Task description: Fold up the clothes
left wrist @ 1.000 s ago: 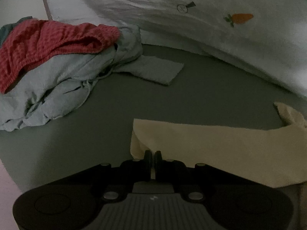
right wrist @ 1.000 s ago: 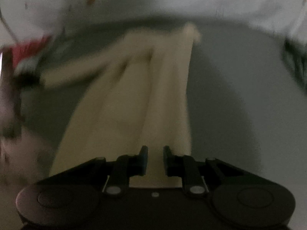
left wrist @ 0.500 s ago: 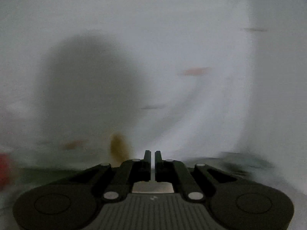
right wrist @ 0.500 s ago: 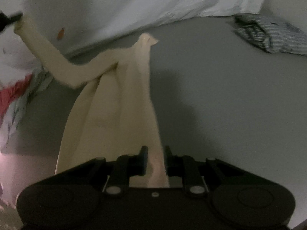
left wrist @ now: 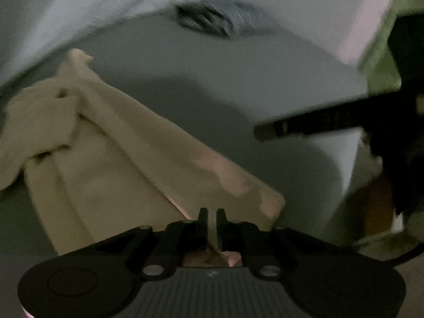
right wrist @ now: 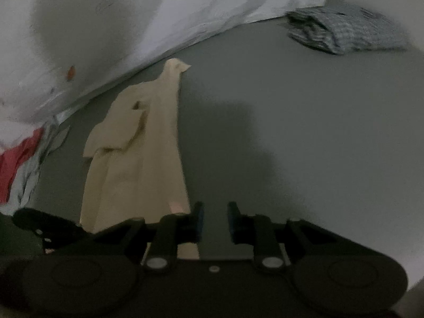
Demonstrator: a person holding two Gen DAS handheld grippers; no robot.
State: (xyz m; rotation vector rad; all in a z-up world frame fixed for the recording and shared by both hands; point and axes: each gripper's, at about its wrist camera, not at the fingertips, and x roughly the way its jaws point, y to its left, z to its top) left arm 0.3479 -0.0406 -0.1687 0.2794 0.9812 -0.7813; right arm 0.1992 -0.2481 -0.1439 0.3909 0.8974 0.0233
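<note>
A cream garment (left wrist: 106, 143) lies folded lengthwise on the grey bed sheet (left wrist: 238, 74). My left gripper (left wrist: 210, 218) is shut on the cream garment's near edge, with cloth showing between its fingers. In the right wrist view the same cream garment (right wrist: 143, 159) stretches away from me. My right gripper (right wrist: 215, 217) is open and empty, just right of the garment's near end, over bare sheet. My right gripper also shows from the side in the left wrist view (left wrist: 267, 131).
A folded grey striped garment (right wrist: 344, 31) lies at the far right on the sheet. A white quilt (right wrist: 132, 21) runs along the back. A red and pale-blue clothes pile (right wrist: 18, 164) sits at the far left.
My left gripper carried the garment's end over and down, folding it onto itself. My right gripper let go of the cloth and opened, now beside it.
</note>
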